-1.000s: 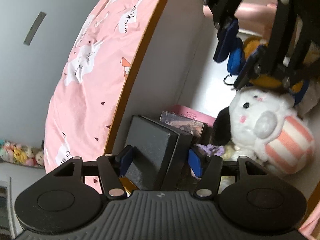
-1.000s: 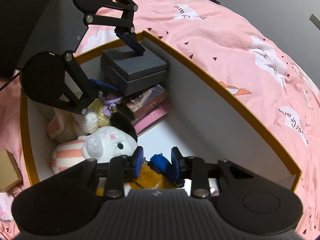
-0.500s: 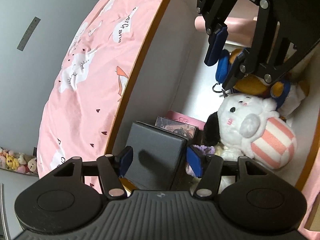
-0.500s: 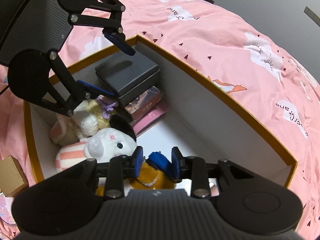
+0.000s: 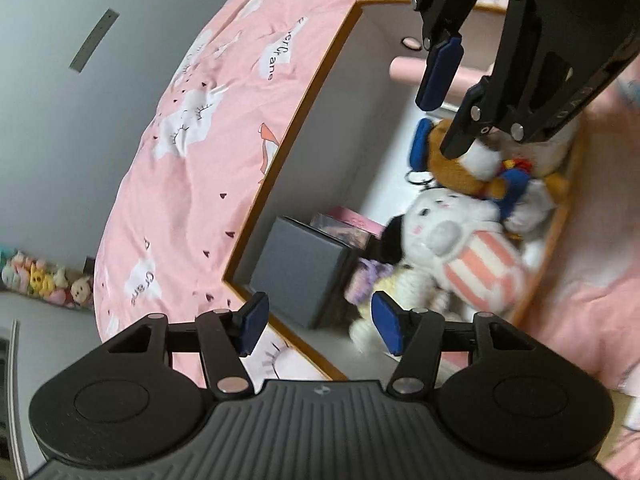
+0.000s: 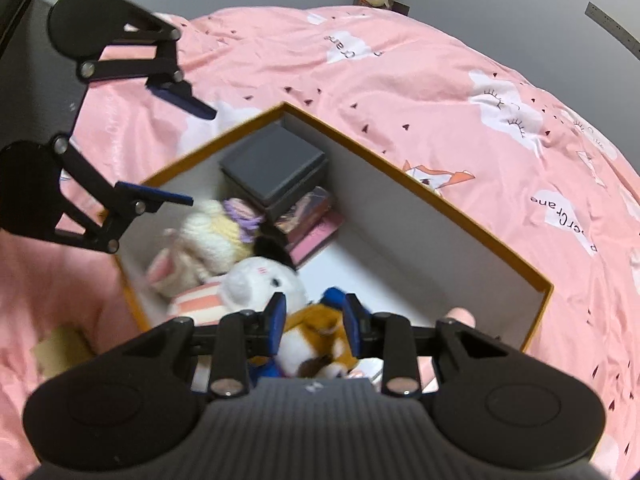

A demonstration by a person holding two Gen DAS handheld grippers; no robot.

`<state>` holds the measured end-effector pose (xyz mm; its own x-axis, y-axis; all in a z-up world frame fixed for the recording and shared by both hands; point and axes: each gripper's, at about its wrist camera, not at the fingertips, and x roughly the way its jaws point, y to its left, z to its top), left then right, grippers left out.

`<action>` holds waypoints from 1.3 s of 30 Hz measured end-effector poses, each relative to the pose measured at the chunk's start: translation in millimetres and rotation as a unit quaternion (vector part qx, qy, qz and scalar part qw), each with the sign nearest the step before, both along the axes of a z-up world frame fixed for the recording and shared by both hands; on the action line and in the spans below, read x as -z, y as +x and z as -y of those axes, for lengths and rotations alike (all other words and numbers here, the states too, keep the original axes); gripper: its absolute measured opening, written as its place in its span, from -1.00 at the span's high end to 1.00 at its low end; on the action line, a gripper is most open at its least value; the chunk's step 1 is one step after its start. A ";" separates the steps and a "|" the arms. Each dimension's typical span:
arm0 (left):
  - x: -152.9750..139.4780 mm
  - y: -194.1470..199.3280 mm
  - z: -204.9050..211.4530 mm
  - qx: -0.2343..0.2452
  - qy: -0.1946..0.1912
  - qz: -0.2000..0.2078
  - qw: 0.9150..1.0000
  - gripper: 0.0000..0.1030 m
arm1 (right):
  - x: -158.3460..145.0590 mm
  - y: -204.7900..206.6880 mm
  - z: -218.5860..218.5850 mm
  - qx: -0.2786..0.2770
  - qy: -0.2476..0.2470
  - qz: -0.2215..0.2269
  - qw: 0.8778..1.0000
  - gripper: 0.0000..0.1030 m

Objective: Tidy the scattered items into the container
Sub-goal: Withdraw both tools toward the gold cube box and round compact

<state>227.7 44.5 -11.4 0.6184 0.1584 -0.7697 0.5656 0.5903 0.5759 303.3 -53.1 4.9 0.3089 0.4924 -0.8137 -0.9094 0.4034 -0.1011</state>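
An orange-rimmed box [image 6: 400, 178] with white walls sits on the pink bed. In its corner lies a dark grey box [image 6: 274, 162] [image 5: 298, 264] on top of some flat books [image 6: 308, 216]. A white plush with a pink-striped body [image 5: 452, 240] [image 6: 256, 280] and a cream knitted toy [image 6: 208, 232] lie beside it. An orange and white plush with blue parts [image 6: 316, 328] [image 5: 468, 164] lies under my right gripper [image 6: 314, 322], which is open above it. My left gripper [image 5: 320, 322] is open and empty, above the box's corner; it also shows in the right wrist view [image 6: 192, 156].
The pink cloud-print bedspread [image 6: 440, 100] surrounds the box. A small tan box [image 6: 60, 350] lies on the bed outside the container. A pink cylinder [image 5: 408, 68] lies at the far end inside. A row of small plush toys [image 5: 44, 280] sits by the grey wall.
My left gripper has let go of the dark grey box and pulled back and up. My right gripper has opened, released the orange plush and risen above the container.
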 end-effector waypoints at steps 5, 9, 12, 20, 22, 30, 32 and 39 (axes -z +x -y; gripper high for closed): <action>-25.0 -29.6 4.5 -0.043 -0.029 0.007 0.999 -0.31 | -20.2 -26.3 22.5 0.011 0.026 -0.009 1.000 0.34; -42.3 -58.2 8.2 -0.061 -0.050 -0.007 0.997 -0.31 | -25.7 -57.1 35.8 0.007 0.045 -0.019 0.999 0.33; -52.3 -87.3 12.2 -0.067 -0.055 -0.011 0.996 -0.31 | -25.9 -85.6 47.4 -0.003 0.067 -0.020 0.998 0.33; -44.2 -156.6 20.7 -0.120 -0.076 -0.011 0.990 -0.31 | 3.8 -143.5 76.4 0.039 0.116 -0.073 0.990 0.33; -36.5 -169.0 23.5 -0.141 -0.091 -0.007 0.986 -0.31 | 15.6 -154.6 82.3 0.055 0.122 -0.093 0.987 0.33; -3.3 -199.6 44.9 -0.209 -0.102 0.035 0.972 -0.30 | 54.5 -188.0 91.1 0.103 0.103 -0.132 0.980 0.33; 5.5 -204.5 44.5 -0.221 -0.117 0.028 0.968 -0.29 | 62.7 -192.5 90.7 0.103 0.100 -0.158 0.977 0.33; 35.3 -212.8 30.9 -0.281 -0.132 0.004 0.951 -0.25 | 97.7 -193.3 77.3 0.115 0.081 -0.249 0.958 0.33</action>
